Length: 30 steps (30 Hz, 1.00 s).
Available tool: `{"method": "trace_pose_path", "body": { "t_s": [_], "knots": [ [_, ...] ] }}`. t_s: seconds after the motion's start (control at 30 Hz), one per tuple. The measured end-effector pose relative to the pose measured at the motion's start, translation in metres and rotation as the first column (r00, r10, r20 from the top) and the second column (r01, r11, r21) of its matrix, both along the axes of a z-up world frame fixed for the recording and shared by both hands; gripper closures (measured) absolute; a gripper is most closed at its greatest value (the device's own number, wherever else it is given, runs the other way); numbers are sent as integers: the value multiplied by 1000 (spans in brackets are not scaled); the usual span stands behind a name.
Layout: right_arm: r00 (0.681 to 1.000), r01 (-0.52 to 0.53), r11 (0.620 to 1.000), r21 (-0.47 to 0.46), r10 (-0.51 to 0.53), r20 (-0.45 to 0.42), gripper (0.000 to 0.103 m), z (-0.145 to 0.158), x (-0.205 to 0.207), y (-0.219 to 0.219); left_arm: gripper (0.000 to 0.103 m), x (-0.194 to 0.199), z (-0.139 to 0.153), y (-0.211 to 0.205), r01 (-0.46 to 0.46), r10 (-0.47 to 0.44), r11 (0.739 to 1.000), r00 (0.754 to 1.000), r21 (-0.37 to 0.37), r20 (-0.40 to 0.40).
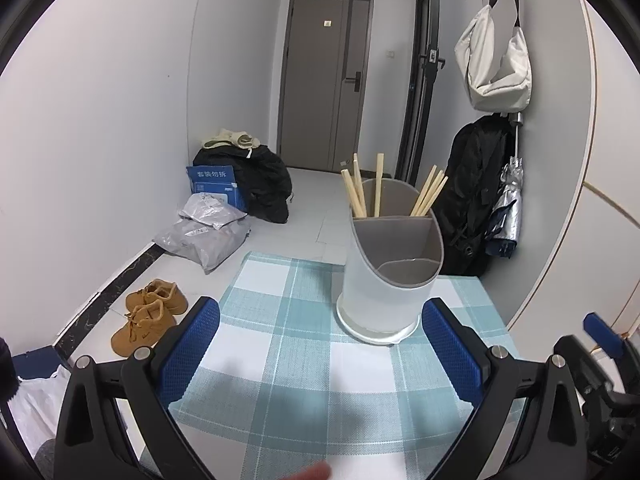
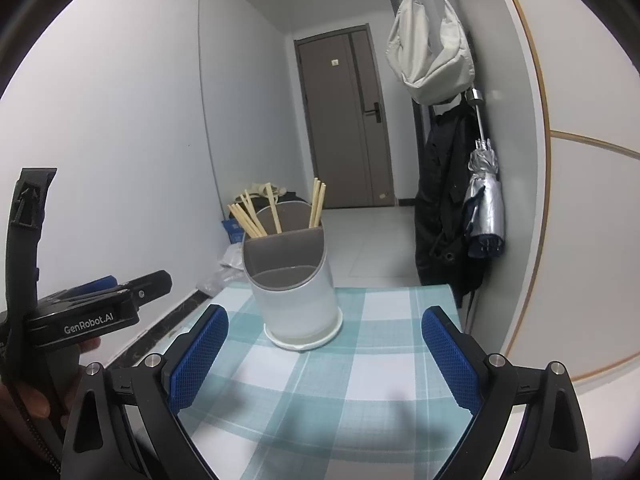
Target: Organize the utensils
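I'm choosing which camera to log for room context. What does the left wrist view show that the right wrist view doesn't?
Only the left wrist view shows the brown shoes and grey parcel bags on the floor. Only the right wrist view shows the left gripper from the side. Both show the utensil holder with chopsticks in its rear compartments, the checked cloth, hanging white bag, folded umbrella and door.

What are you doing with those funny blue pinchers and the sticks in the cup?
A person is tidying utensils with a gripper in each hand. The wooden chopsticks already stand in the back compartments of the white utensil holder on the checked tablecloth; its front compartment looks empty. Right now the left gripper and right gripper are both open, holding nothing, and hover over the cloth short of the holder.
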State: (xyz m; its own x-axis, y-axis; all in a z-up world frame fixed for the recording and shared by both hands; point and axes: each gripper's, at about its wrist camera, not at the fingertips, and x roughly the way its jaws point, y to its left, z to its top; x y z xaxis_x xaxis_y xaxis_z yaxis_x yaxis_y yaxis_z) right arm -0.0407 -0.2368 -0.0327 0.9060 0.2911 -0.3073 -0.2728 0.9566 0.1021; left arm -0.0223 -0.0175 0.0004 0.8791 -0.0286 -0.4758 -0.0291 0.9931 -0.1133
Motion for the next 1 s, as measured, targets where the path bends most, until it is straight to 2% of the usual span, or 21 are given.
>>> {"method": "trace_pose_path", "body": {
  "t_s": [0.13,0.5,0.7,1.0],
  "knots": [
    [1000,-13,1000,8,14,-13,5,-2,1,0,4,-1,0,-1,-11,11,1000,1000,14,5],
    [1000,0,1000,20,0,-13,5,-2,0,-1,4,-1,-2,-1,16,-16,1000,1000,-11,0],
    [1000,10,1000,22,-9,-14,5,-2,1,-3,4,-4,0,-2,25,-25,1000,1000,6,14],
    [1000,12,1000,19,-12,-14,5,-2,0,-3,4,-3,-1,1,16,-16,1000,1000,-7,13]
  ]
}}
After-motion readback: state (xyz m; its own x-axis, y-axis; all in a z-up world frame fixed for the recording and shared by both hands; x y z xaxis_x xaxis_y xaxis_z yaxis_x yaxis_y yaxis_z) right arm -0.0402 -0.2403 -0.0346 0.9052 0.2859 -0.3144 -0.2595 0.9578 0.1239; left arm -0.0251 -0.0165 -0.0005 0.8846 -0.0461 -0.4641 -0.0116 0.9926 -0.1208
